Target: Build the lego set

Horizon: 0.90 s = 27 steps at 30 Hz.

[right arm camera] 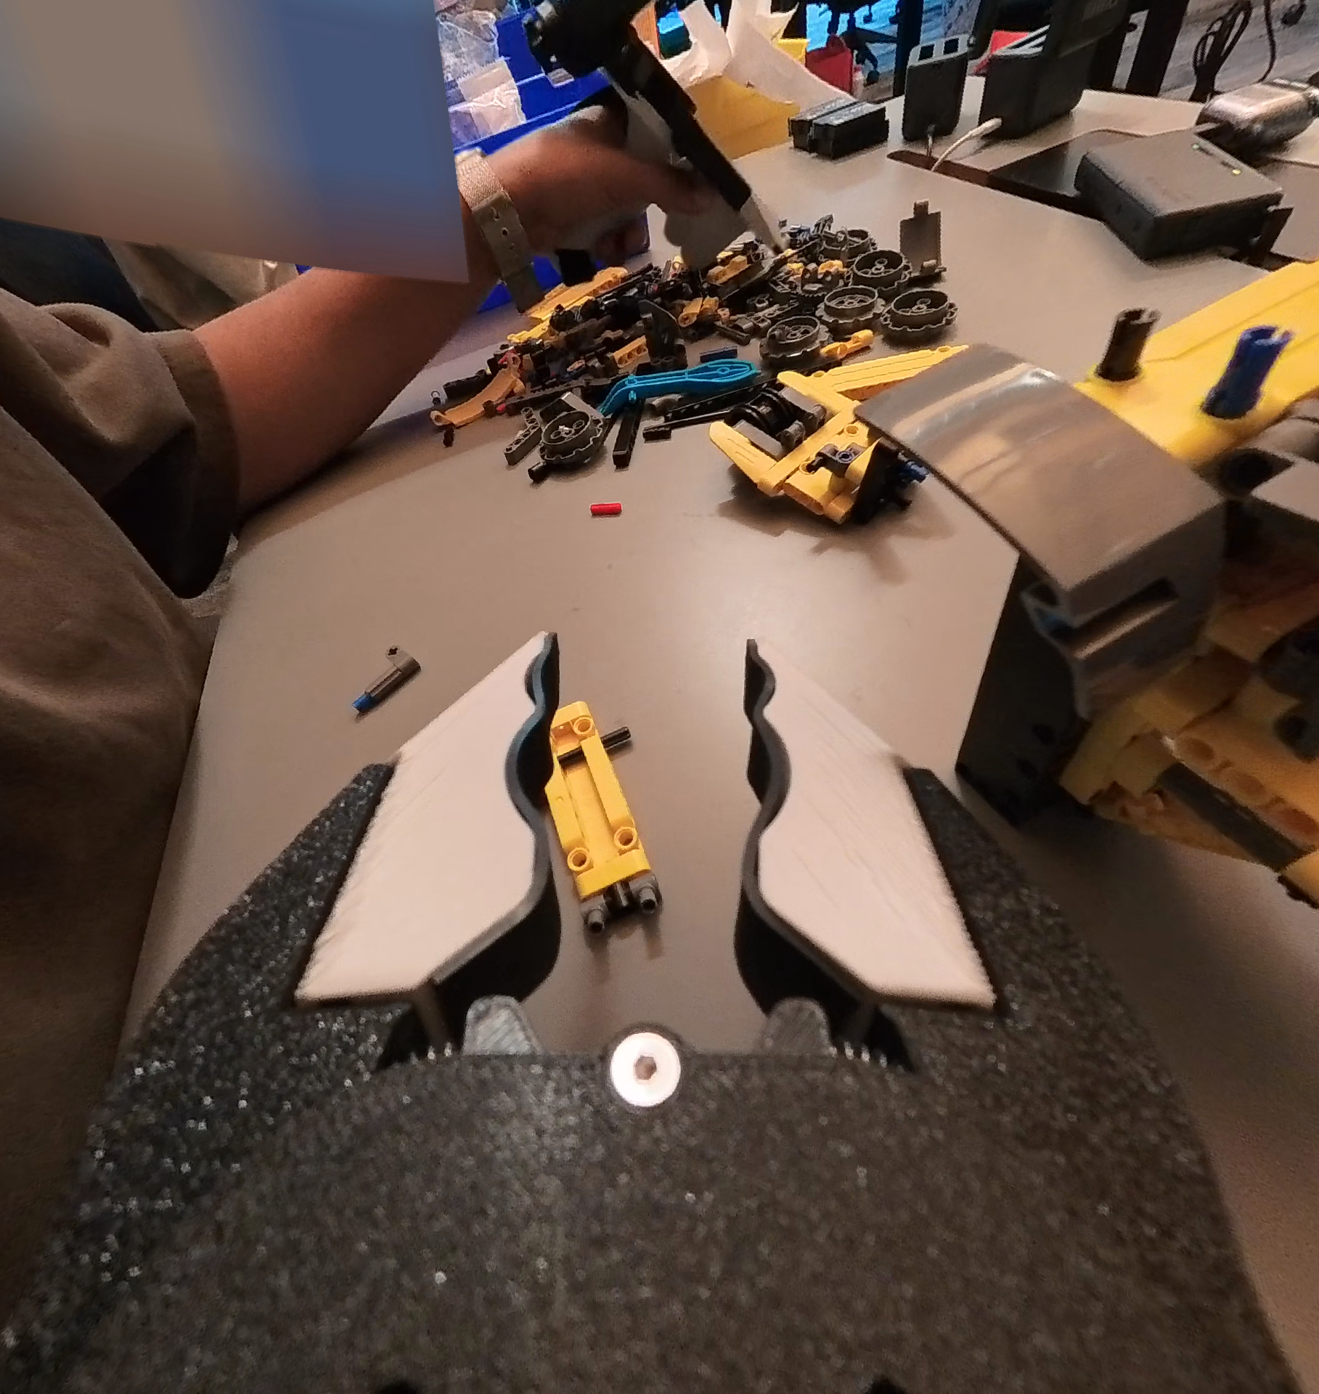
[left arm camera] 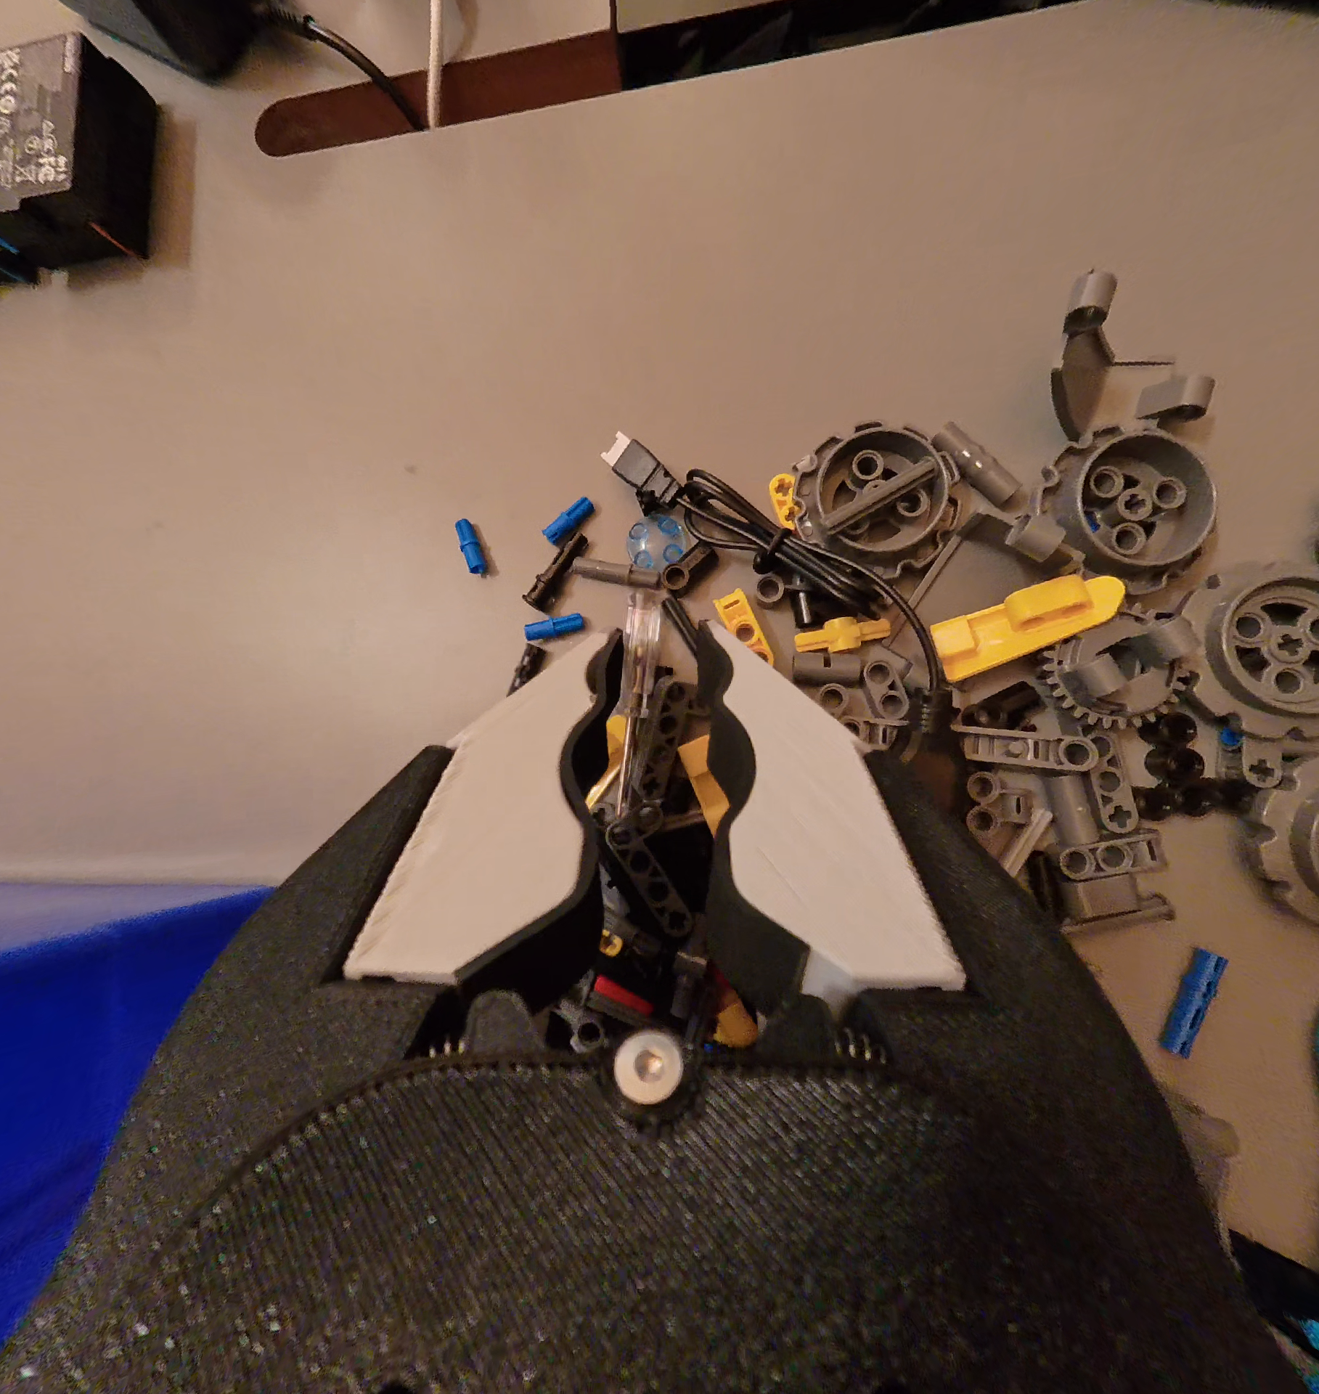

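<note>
My left gripper (left arm camera: 660, 634) is down in a pile of building-toy parts (left arm camera: 1018, 679). Its jaws are nearly closed on a clear bar (left arm camera: 641, 641), with a black holed beam (left arm camera: 660, 724) beside it between the fingers. The same gripper shows far off in the right wrist view (right arm camera: 716, 219), held by a hand over the pile (right arm camera: 716, 324). My right gripper (right arm camera: 650, 645) is open just above the grey table (right arm camera: 641, 566). A yellow panel piece with black pins (right arm camera: 596, 815) lies between its fingers, close to the left one, untouched.
A large yellow-and-grey model (right arm camera: 1131, 566) stands at the right, close to the right finger. A smaller yellow assembly (right arm camera: 799, 452), a teal part (right arm camera: 686, 381), a red pin (right arm camera: 605, 509) and a grey-blue pin (right arm camera: 384, 679) lie around. Grey wheels (left arm camera: 1139, 490), a black cable (left arm camera: 792, 558), blue pins (left arm camera: 471, 545). Across from one pair of fingers to the other is roughly 45 cm.
</note>
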Available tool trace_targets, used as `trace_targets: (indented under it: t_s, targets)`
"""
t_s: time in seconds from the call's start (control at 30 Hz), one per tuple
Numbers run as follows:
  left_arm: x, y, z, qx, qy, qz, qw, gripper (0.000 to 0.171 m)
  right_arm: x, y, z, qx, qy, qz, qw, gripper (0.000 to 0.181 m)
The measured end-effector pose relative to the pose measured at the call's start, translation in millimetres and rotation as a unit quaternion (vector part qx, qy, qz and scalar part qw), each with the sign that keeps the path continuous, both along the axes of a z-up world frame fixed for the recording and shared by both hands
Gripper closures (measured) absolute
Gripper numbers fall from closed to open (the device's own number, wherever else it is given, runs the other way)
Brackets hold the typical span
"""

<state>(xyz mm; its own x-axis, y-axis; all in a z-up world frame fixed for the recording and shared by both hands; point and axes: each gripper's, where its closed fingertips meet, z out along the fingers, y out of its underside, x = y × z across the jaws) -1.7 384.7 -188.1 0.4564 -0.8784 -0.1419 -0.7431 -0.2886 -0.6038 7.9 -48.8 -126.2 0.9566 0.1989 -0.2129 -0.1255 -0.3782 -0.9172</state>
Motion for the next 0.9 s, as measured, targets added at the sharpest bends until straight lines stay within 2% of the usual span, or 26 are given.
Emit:
trace_targets:
  t_s: [0.37, 0.53, 0.67, 0.8, 0.9]
  targets:
    - [-1.8, -5.3, 0.0, 0.004, 0.002, -0.018, 1.000, 0.164, -0.5, 0.2, -0.3, -0.001, -0.005, 0.000, 1.000, 0.132]
    - [-1.4, -10.7, 20.4, 0.013, -0.040, -0.026, 0.999, 0.167, -0.6, 0.7, -1.3, -0.004, -0.005, 0.000, 1.000, 0.132]
    - [0.9, -23.2, 35.5, -0.017, -0.078, -0.037, 0.996, 0.167, -1.3, 1.1, -2.3, -0.007, -0.007, 0.001, 1.000, 0.132]
    - [-2.4, -21.8, 30.5, -0.022, -0.072, -0.035, 0.997, 0.168, -2.5, 1.2, -2.8, -0.007, -0.014, 0.002, 1.000, 0.132]
    - [-10.5, -10.4, 23.9, 0.004, -0.045, -0.022, 0.999, 0.169, -3.4, 1.8, -4.1, -0.011, -0.018, 0.004, 1.000, 0.132]
